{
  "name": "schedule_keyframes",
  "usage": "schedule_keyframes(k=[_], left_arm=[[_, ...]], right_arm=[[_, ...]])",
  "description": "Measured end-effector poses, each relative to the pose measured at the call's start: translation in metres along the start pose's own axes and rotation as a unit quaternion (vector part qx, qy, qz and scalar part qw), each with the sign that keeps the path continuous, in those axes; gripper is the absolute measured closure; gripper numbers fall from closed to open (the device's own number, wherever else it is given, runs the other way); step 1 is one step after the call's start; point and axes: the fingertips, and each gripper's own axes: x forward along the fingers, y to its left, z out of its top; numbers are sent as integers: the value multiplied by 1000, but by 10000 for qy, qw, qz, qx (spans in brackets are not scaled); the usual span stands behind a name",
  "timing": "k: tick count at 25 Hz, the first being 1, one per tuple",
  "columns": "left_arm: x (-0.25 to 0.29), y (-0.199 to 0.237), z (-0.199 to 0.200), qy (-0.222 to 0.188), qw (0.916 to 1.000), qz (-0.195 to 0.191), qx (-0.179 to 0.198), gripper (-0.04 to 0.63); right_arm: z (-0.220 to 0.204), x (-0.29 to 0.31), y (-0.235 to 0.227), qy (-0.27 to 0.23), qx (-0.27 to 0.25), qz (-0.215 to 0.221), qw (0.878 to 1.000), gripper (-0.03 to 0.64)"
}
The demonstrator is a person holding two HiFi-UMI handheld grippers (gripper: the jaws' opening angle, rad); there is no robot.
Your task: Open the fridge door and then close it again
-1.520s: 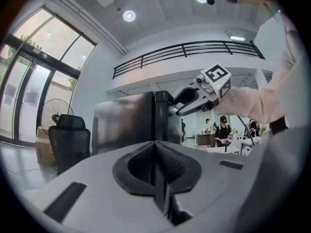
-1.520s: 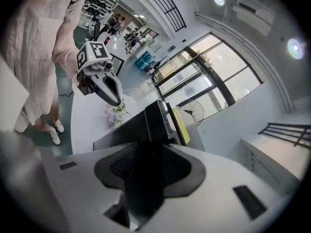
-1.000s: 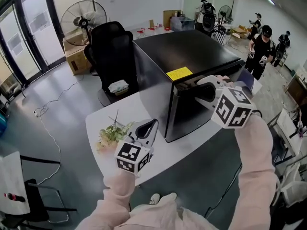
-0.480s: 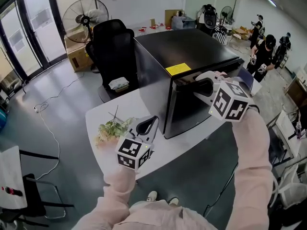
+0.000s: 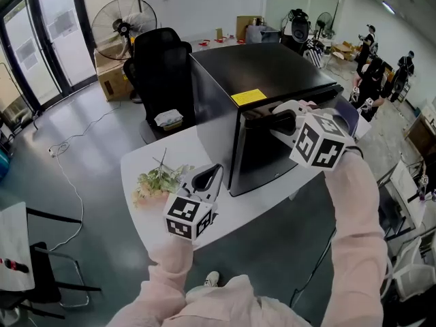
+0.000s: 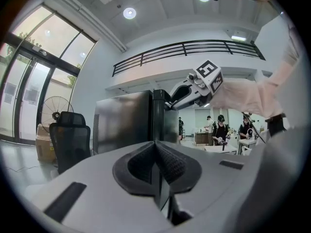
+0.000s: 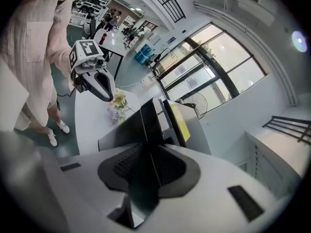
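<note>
A black mini fridge [image 5: 272, 70] stands on the white table [image 5: 136, 165], with its door [image 5: 262, 159] facing me. My right gripper [image 5: 276, 119] reaches down to the door's top edge beside the yellow sticker [image 5: 246, 97]. In the right gripper view that edge of the door [image 7: 150, 120] runs between the pads of my right gripper [image 7: 148, 166]. Its jaws have just been closing and now grip the edge. My left gripper [image 5: 212, 176] hovers level over the table left of the fridge. In the left gripper view my left gripper [image 6: 156, 166] is shut on nothing, and the fridge [image 6: 126, 120] lies ahead.
A bunch of flowers [image 5: 160, 182] lies on the table by the left gripper. Behind the fridge are a black office chair [image 5: 160, 67], a standing fan [image 5: 122, 22] and a cardboard box [image 5: 109, 80]. People [image 5: 371, 73] stand at the back right.
The head view has shifted slightly. Both grippers keep their places, the right one at the door's top edge. The door looks unmoved.
</note>
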Motion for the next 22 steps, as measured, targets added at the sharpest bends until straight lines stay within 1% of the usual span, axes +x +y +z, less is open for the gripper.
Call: schedule_keyframes(k=[6, 9, 11, 16, 18, 22], left_arm=[[2, -5, 1, 12, 10000, -34, 45, 584], [4, -7, 1, 4, 10000, -43, 57, 584], [5, -7, 2, -26, 10000, -35, 44, 584], [8, -22, 2, -18, 9999, -117, 47, 585], [9, -32, 0, 13, 9998, -179, 51, 584], [7, -49, -3, 51, 9996, -282, 68, 584]], right_arm=[[0, -1, 1, 42, -36, 45, 10000, 522], [-4, -15, 13, 23, -60, 313, 9995, 522], [-11, -29, 23, -14, -124, 412, 9991, 518], [-21, -54, 40, -135, -205, 325, 9992, 511], [-22, -59, 44, -147, -215, 229, 9994, 506], [-28, -67, 51, -172, -209, 182, 9995, 502]])
